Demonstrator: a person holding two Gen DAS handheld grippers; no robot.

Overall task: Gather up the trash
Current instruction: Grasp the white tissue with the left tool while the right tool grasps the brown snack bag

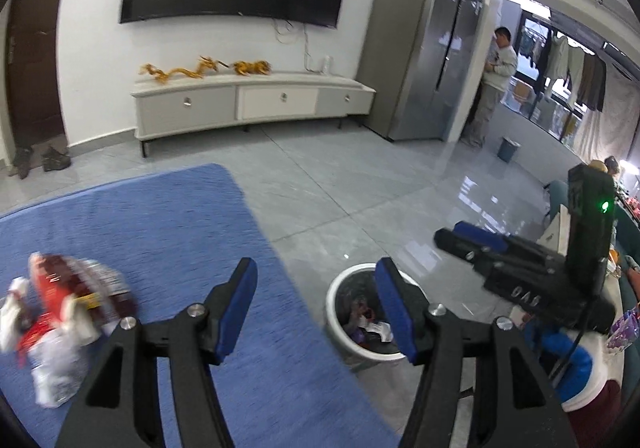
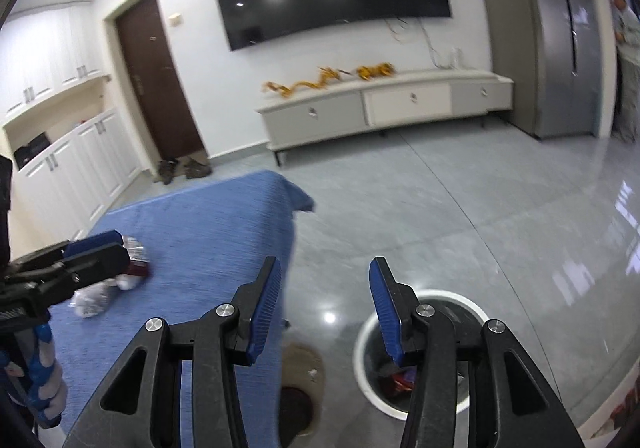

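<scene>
The trash (image 1: 60,324) is seen as a blurred heap of wrappers, a red packet and a clear crumpled bag, lying on the blue cloth (image 1: 160,232). It lies to the left of the left tongs (image 1: 316,300), ahead of their left finger and near it, but not between the fingers and not touched by them. From the right wrist view the same heap (image 2: 116,284) is found far to the left of the right tongs (image 2: 324,308), just beside the tip of the other tool.

Both tongs are held apart, and nothing is gripped by either. The bin (image 1: 360,324), white-rimmed and standing on the grey floor (image 1: 360,187) off the edge of the cloth, is partly hidden behind the right finger of the left tongs; some pieces are already seen inside it. In the right wrist view the bin (image 2: 368,332) lies below and just right of the gap between the fingers.

The step in hand is judged to be a reach for the next piece, some trash being already binned and the heap not yet cleared. A swing of the left tongs to the left and downward would be called for, so that one piece is brought between the fingers before they are closed. The clear bag may be expected to crumple and slip, and several pieces may be caught at once, since they overlap.
</scene>
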